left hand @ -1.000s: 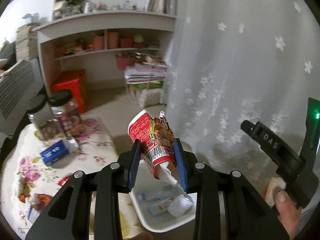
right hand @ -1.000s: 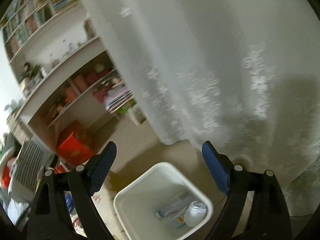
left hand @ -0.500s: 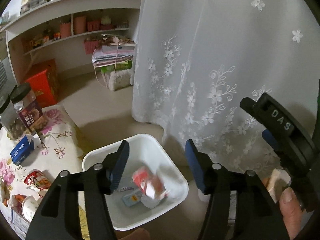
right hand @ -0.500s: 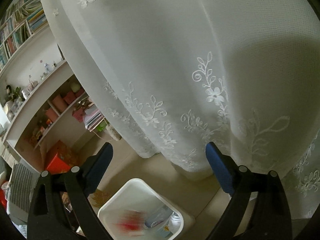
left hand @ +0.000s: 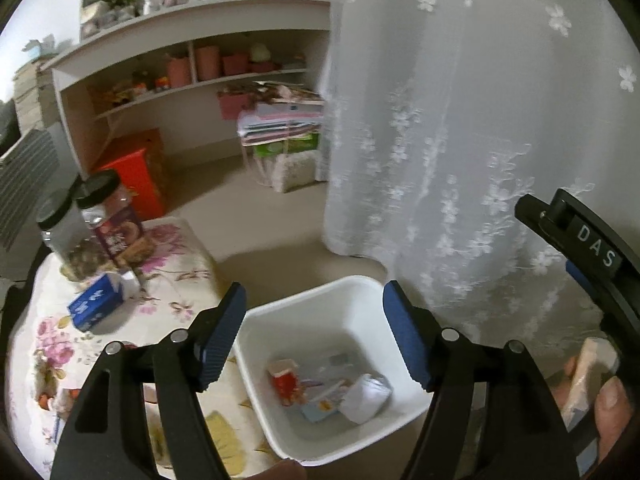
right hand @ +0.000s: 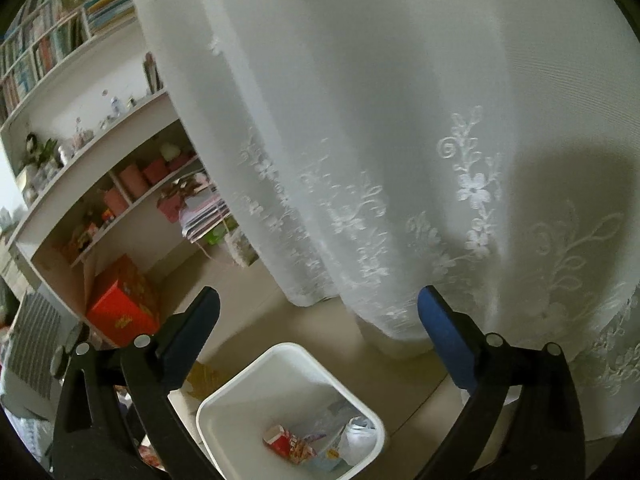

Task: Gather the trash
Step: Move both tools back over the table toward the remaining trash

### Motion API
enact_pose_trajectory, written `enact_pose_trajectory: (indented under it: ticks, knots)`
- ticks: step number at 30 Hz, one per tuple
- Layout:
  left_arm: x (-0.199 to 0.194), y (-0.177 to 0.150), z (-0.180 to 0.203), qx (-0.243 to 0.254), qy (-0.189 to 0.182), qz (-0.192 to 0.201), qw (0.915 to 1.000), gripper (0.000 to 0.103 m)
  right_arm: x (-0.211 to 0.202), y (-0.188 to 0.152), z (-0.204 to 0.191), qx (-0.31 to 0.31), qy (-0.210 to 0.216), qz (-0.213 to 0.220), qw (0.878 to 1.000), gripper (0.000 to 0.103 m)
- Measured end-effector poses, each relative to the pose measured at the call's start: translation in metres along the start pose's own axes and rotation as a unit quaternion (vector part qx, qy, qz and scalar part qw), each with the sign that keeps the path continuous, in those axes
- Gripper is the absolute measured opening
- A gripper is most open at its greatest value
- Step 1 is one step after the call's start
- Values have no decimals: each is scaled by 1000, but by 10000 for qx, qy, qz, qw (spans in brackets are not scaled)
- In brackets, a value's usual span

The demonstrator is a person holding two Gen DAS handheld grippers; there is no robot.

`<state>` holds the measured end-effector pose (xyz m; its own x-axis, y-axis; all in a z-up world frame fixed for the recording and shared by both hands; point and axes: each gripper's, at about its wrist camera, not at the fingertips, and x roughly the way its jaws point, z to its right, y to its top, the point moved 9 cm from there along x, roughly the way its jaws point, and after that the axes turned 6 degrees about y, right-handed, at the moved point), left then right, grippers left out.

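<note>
Blue-padded and empty, the left tongs stood spread over the white bin, their jaws opening further, with nothing between the pads and nothing touched. The right tongs were spread very wide and opening as well, holding nothing, hovering above the same bin, which in the right wrist view sat low between the two fingers. In the left wrist view the right tongs' black frame showed at the right edge, with a person's hand gripping it.

The red cup, the piece of trash, lay at the bottom of the bin among other scraps. It lay on its side, its long axis running roughly from the bin's near-left side toward its middle; its white-rimmed mouth pointed up and left in both views. Just beside it were a crumpled white wad and some small flat wrappers.

To the left of the bin, a surface covered in a floral cloth carried a blue carton lying flat and two black-lidded jars standing upright. A white lace curtain hung just behind the bin, reaching the floor. Farther back stood white shelves and a red box on the floor. Nothing blocked the bin's open top.
</note>
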<state>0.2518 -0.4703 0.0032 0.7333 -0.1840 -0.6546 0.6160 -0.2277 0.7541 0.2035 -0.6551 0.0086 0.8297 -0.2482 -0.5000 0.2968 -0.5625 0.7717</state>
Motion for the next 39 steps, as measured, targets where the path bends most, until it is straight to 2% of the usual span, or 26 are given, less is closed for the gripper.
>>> enact_pose_trajectory:
  ticks: [2, 8, 11, 13, 20, 31, 39]
  knots:
    - [-1, 0, -13, -8, 148, 68, 9999, 76, 0, -2, -8, -102, 8, -8, 9999, 95]
    - [-4, 1, -51, -133, 456, 177, 9987, 77, -1, -12, -39, -597, -98, 33, 9982, 96]
    - [-5, 1, -73, -211, 669, 208, 9973, 85, -1, -19, -55, -861, -198, 60, 9961, 96]
    - [-6, 0, -88, -289, 804, 223, 9961, 85, 0, -25, -68, -1032, -233, 50, 9944, 96]
    - [2, -18, -150, -637, 1246, -54, 9901, 87, 9, -56, -119, -1544, -93, -172, 9878, 96]
    - [10, -59, -259, -1177, 1875, -563, 9736, 87, 20, -124, -209, -2388, 357, -613, 9685, 96]
    - [20, -103, -337, -1476, 2340, -1048, 9552, 87, 22, -174, -262, -2912, 699, -961, 9493, 96]
